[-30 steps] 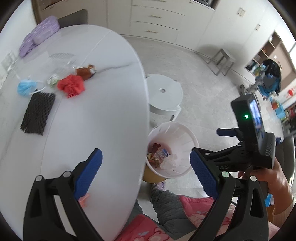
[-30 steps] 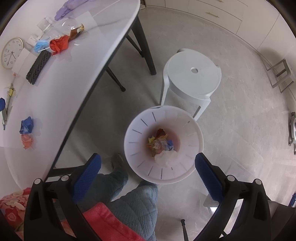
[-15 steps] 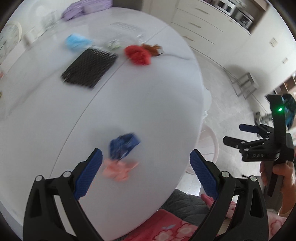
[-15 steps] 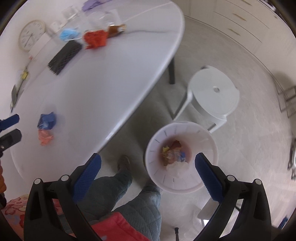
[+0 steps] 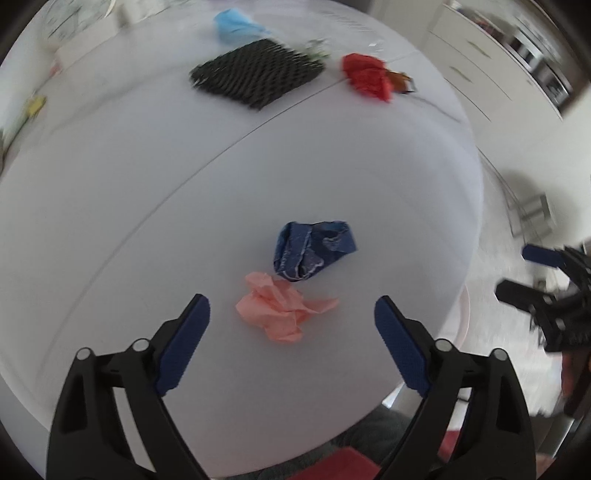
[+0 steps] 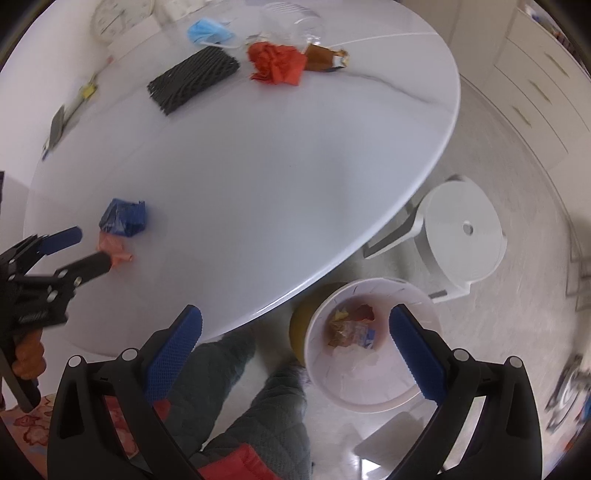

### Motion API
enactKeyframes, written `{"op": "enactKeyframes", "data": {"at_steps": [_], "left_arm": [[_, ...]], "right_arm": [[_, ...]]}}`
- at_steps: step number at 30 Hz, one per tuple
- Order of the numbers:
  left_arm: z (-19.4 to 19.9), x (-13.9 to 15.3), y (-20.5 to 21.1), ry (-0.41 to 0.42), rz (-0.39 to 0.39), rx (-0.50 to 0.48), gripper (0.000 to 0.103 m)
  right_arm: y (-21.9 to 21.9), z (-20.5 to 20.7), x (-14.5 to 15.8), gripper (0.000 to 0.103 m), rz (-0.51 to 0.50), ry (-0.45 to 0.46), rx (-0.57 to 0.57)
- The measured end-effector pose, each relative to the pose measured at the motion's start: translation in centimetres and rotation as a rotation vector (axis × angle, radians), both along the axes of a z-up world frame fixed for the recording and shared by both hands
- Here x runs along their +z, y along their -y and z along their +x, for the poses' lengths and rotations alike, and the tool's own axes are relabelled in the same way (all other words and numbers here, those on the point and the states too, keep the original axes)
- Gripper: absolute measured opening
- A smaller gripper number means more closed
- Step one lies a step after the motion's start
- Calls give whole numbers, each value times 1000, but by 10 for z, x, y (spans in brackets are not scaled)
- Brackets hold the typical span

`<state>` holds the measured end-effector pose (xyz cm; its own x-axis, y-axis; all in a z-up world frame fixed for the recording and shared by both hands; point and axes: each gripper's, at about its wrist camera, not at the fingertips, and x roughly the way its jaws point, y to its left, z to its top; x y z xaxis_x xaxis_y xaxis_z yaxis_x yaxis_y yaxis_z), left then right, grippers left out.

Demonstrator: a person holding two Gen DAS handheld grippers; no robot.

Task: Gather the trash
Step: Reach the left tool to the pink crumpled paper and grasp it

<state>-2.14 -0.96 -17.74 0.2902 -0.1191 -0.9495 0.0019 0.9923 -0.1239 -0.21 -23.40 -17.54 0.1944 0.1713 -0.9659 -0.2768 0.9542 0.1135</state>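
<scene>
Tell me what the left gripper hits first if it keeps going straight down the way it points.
Most likely the crumpled pink paper: it lies between the left gripper's closing jaws, untouched. The blue wrapper lies just beyond it on the white table. Depth is hard to judge.

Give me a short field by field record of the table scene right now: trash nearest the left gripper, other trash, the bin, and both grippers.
nearest trash: crumpled pink paper, touching blue wrapper
far trash: red paper, black foam net, blue face mask
bin: white wastebasket on floor, part filled
left gripper: above pink paper, closing, nothing gripped
right gripper: open, empty
</scene>
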Motion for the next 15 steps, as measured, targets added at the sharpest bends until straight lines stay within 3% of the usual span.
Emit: {"op": "enactKeyframes", "data": {"at_steps": [6,8,15], "left_arm": [[-6,-13,2,5,24,82,82],[-10,-16,4,-5,29,95,73],[-18,-17,1,13,51,126,61]], "right_arm": [[0,4,0,101,3,0,59],[1,4,1,101,9,3,66],[6,1,2,101,26,4,69]]}}
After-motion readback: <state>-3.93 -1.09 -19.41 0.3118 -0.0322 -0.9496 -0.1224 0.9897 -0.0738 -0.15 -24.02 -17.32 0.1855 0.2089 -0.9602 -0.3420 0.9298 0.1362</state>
